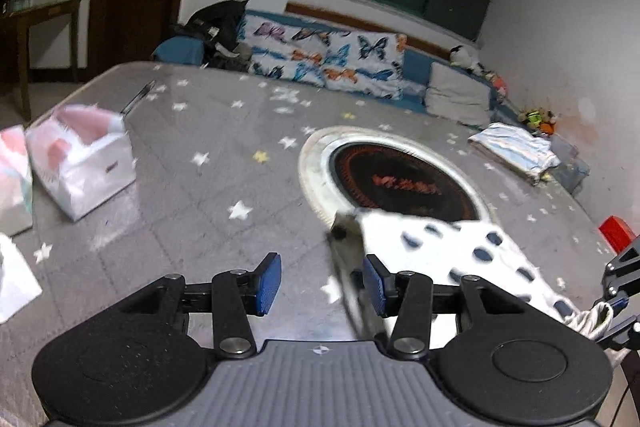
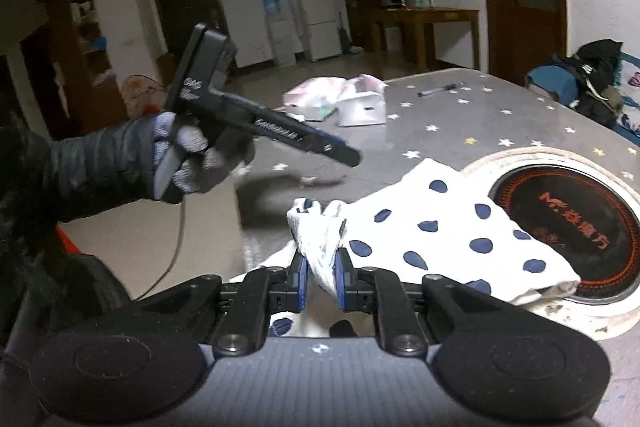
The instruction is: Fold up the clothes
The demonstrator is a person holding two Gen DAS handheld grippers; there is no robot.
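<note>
Garment: white cloth with dark blue dots (image 2: 436, 223), lying on the grey star-patterned table (image 2: 460, 123) near its front edge, partly overlapping the rim of the round black cooktop (image 2: 568, 223) set in the table.
Garment grip point: a bunched end of the cloth rises from the table and passes between the right gripper's blue pads.
Right gripper (image 2: 320, 281): pads closed together on the bunched cloth; fingers point forward across the front edge of the table.
Left gripper (image 1: 320, 283): pads wide apart, holding nothing. In the right wrist view it is raised above the table's left edge, tilted downward toward the table.
Left hand (image 2: 192, 155): gloved, wrapped around the gripper handle; dark sleeve extends to the left.
Garment relative to left gripper: a cloth corner lies just ahead of and beside its right-side pad (image 1: 374, 281); contact cannot be determined because of blur.
Other items: white box (image 1: 86, 167) near the table's far left edge; folded striped cloth (image 1: 516, 149) at the far right edge.
</note>
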